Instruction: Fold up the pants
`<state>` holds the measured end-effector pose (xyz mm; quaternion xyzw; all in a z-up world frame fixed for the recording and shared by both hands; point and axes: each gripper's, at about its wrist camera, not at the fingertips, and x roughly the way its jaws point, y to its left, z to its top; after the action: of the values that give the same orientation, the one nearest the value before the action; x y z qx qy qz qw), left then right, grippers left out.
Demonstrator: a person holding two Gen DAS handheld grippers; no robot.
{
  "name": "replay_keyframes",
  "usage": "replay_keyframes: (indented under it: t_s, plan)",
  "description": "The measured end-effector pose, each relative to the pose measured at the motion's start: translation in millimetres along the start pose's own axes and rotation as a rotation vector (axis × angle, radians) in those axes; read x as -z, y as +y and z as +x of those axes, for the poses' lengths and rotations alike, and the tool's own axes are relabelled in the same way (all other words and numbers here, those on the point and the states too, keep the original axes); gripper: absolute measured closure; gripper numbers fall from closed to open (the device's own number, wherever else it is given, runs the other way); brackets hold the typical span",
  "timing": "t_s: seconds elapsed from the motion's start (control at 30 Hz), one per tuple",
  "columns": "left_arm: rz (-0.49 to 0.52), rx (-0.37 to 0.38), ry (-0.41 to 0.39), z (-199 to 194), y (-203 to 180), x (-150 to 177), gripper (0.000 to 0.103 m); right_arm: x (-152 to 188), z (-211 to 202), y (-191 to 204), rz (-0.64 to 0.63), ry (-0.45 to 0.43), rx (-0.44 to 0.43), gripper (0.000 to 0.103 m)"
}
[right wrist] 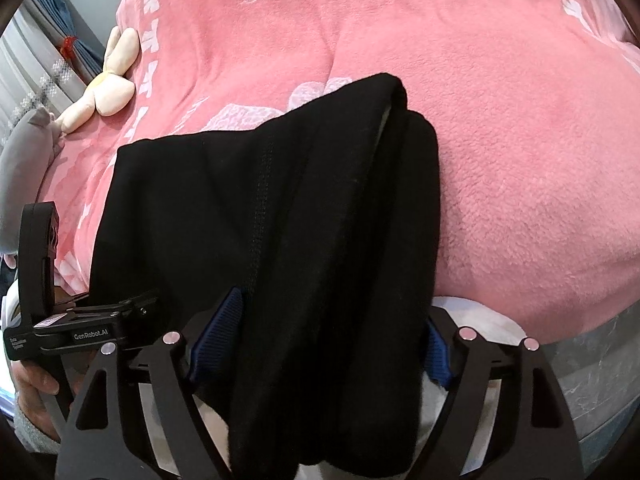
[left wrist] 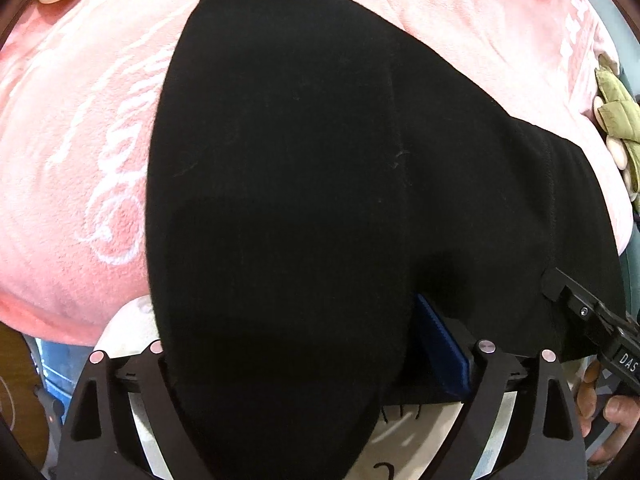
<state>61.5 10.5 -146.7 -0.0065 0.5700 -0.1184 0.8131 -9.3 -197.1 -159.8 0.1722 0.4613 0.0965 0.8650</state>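
The black pants (left wrist: 300, 184) lie on a pink blanket and fill most of the left wrist view. They also show in the right wrist view (right wrist: 280, 208) as a folded bundle. My left gripper (left wrist: 316, 344) has cloth draped between and over its fingers; one blue pad (left wrist: 440, 352) shows, the other is hidden. My right gripper (right wrist: 332, 328) has a thick bundle of the pants between its blue pads (right wrist: 218, 332), which stand wide apart. The right gripper's tip (left wrist: 580, 304) reaches into the left wrist view at the right. The left gripper's body (right wrist: 80, 324) shows in the right wrist view at the left.
The pink fleece blanket (right wrist: 500, 140) with white print covers the bed. A cream plush toy (right wrist: 108, 88) and a grey cushion (right wrist: 24, 168) lie at its left edge. Olive cloth (left wrist: 616, 120) lies at the right edge. The grey bed edge (right wrist: 600, 380) is near.
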Motion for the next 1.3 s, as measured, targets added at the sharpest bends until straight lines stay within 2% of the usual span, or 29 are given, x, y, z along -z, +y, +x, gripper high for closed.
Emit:
replay_keyframes:
  t_s: [0.03,0.07,0.1,0.13,0.2,0.4,0.57,0.73,0.8,1.0,1.2,1.3]
  plan:
    - [-0.005,0.032,-0.001,-1.2,0.3,0.0,0.035,0.5,-1.3,-1.2,0.011,0.001,-0.037,0.055]
    - [-0.013,0.062,-0.006,-5.0,0.0,0.6,0.043,1.3,-3.7,-2.1,0.028,-0.002,-0.054,0.059]
    - [-0.011,0.069,-0.022,-12.1,-1.9,1.0,0.058,2.1,-7.4,-0.8,0.036,-0.004,-0.059,0.063]
    - [-0.003,0.075,-0.036,-19.7,-4.1,1.3,0.065,2.8,-12.9,4.4,0.027,-0.01,-0.057,0.065]
    - [0.005,0.094,-0.06,-35.9,-7.3,2.6,0.07,3.8,-26.4,15.0,0.011,-0.034,-0.065,0.066]
    - [0.035,0.173,-0.174,-116.2,-26.0,14.0,0.071,4.4,-96.7,44.4,-0.059,-0.118,-0.119,0.066]
    - [0.095,0.179,-0.297,-183.5,-44.1,21.4,0.071,0.5,-167.6,65.2,-0.123,-0.255,-0.151,0.066]
    - [0.156,0.182,-0.47,-252.3,-64.8,26.4,0.071,-12.3,-232.4,82.3,-0.176,-0.42,-0.182,0.066]
    - [0.177,0.191,-0.549,-285.0,-64.7,23.0,0.071,-19.4,-252.9,88.4,-0.191,-0.477,-0.2,0.066]
    - [0.213,0.213,-0.739,-349.7,-70.7,22.6,0.07,-52.2,-320.7,111.0,-0.263,-0.681,-0.264,0.065]
    - [0.239,0.25,-0.917,-415.5,-65.6,14.5,0.069,-87.3,-360.1,134.1,-0.327,-0.822,-0.302,0.065]
    - [0.263,0.237,-0.99,-439.2,-70.6,6.4,0.069,-103.7,-373.8,142.2,-0.354,-0.878,-0.314,0.064]
